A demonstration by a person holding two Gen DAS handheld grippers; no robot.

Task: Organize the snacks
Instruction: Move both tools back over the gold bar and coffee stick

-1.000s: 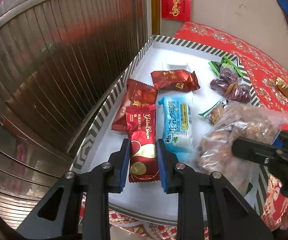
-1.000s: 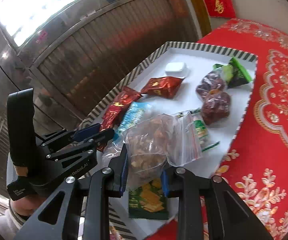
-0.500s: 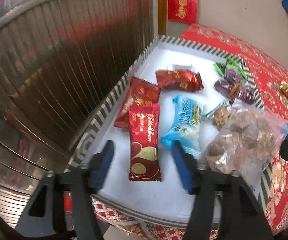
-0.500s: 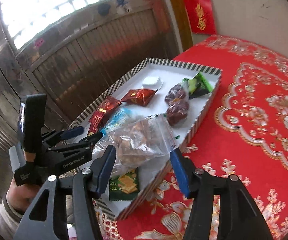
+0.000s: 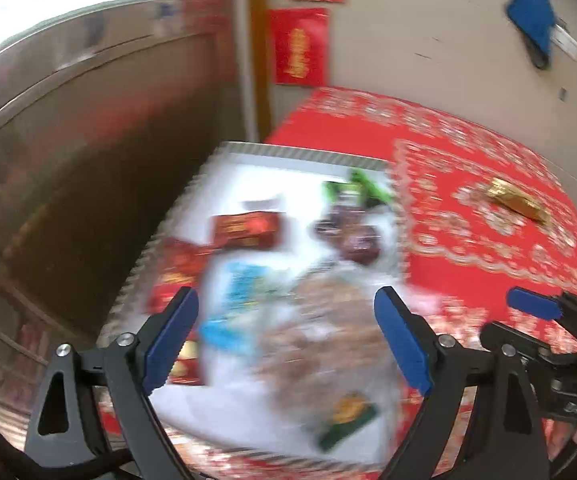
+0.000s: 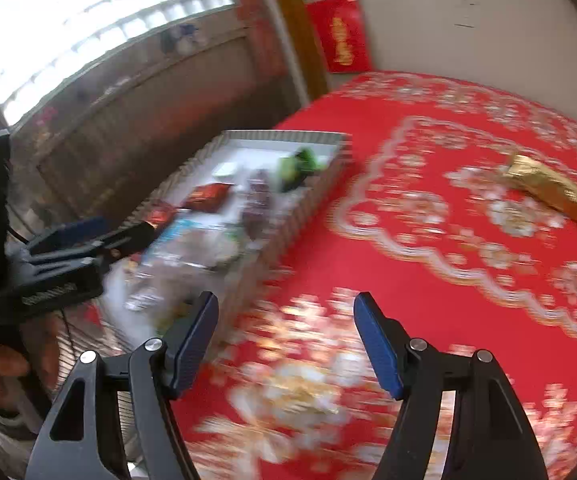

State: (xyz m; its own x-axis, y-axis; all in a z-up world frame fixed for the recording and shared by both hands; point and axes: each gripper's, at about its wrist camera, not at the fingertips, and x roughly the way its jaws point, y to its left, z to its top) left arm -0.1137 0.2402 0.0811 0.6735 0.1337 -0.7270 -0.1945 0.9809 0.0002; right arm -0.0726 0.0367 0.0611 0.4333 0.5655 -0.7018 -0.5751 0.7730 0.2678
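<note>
Daylight from a blown-out window [image 6: 100, 28] at upper left lit both fisheye views brightly, while motion blur smeared the snack tray [image 5: 288, 156] and red tablecloth [image 6: 428, 240], and dark vignetting curved the frame corners.

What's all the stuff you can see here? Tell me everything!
tray: one, white with a striped rim, on the tablecloth's left edge
red packets: about three, left part of the tray
blue packet: one, tray middle
clear bag: one, brownish snacks, near end of the tray
green packets: blurred, far end of the tray
gold packet: one, alone on the red tablecloth
left gripper: black with blue pads, opening, holding nothing
right gripper: same, opening, holding nothing
</note>
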